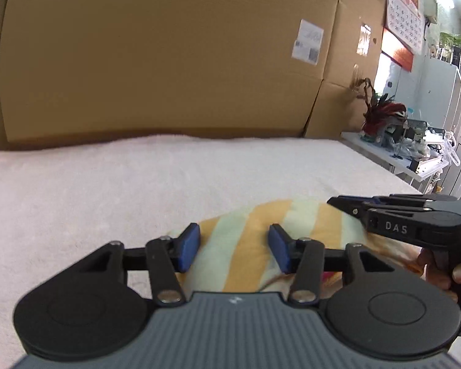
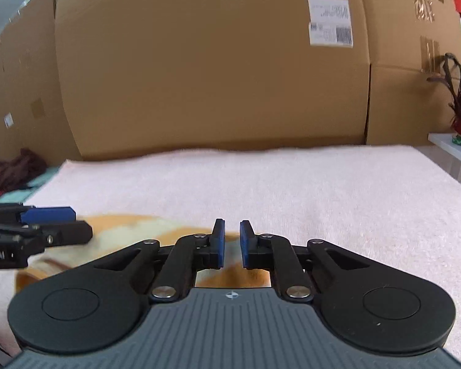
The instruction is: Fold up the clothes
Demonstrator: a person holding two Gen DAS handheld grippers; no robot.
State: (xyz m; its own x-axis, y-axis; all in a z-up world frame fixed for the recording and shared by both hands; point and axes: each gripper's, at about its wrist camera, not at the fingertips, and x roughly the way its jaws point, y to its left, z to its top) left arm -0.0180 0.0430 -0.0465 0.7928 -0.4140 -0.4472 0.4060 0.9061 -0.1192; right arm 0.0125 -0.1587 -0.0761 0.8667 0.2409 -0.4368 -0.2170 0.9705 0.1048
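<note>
Striped garment (image 1: 239,246) lies on your towel-covered worktop (image 1: 138,184); left tool (image 1: 234,246) apart, right tool (image 2: 232,243) narrowly apart, neither gripping.

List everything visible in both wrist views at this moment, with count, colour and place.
striped garment: one, orange and pale green, near edge of the towel
towel: one, pale pink, covering the work surface
cardboard boxes: several, brown, behind the towel
calendar: one, red and white, upper right wall
side table: one, white, cluttered, right
dark cloth: one, maroon, far left
left gripper: black, blue pads, jaws open over the garment
right gripper: black, blue pads, jaws nearly together, narrow gap
hand: one, on the right gripper's handle
</note>
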